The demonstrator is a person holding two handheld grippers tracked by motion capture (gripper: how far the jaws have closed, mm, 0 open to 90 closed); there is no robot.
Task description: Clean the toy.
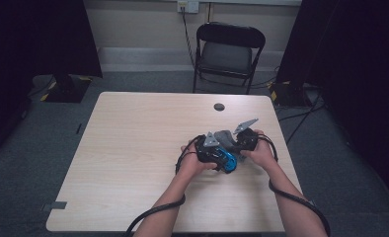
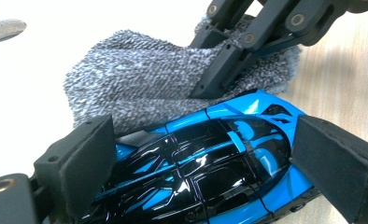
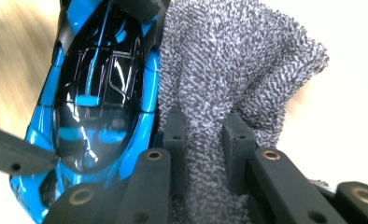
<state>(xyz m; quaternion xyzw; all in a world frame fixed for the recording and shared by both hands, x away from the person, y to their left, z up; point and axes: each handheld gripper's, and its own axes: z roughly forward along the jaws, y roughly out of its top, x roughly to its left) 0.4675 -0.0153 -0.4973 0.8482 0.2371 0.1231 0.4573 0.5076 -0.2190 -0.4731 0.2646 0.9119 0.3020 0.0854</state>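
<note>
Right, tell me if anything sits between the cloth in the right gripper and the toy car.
Nothing visible does. The grey cloth, pinched in the right gripper, lies directly against the side of the blue toy car, which the left gripper holds by both flanks.

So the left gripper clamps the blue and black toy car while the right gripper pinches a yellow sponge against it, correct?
Not quite: it is a grey cloth, not a yellow sponge, as the right gripper view shows. The rest holds: the left gripper clamps the blue and black toy car and the right gripper pinches the cloth against it.
</note>
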